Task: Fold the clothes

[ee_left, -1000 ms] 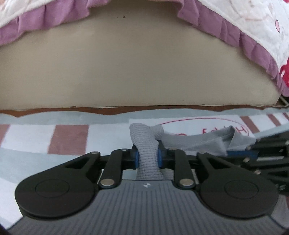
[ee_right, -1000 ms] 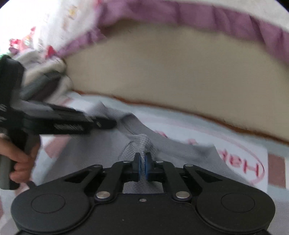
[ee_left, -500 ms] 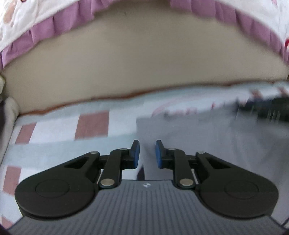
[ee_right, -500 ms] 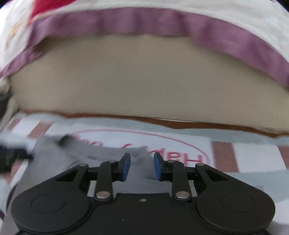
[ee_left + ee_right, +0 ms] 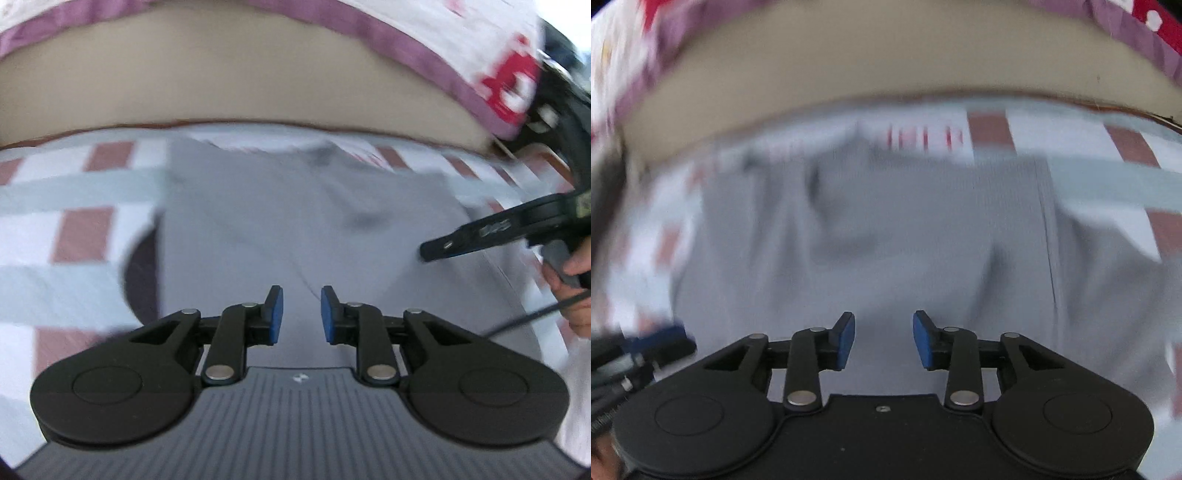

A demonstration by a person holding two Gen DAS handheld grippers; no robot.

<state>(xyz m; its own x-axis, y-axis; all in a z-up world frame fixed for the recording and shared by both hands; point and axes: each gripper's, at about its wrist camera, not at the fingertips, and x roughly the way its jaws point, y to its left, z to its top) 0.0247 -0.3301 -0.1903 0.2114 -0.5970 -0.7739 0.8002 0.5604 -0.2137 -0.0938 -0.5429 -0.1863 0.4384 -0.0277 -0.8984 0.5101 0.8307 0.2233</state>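
Black left gripper with blue pads, jaws apart, empty. Black right gripper likewise spread, gripped by a bare hand.

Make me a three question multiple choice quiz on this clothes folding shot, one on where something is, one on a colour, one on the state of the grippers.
1. Where does the grey garment lie?
A. on the checked mat
B. hung from a rail
C. inside a basket

2. What colour are the pads on the gripper fingers?
A. yellow
B. blue
C. white

3. How do the left gripper and right gripper stand?
A. both shut on cloth
B. only one open
C. both open, holding nothing

Answers: 1 A, the garment is spread over the mat's brown and white squares. 2 B, both wrist views show blue pads. 3 C, each view shows a clear gap between the fingers with the garment lying beyond.
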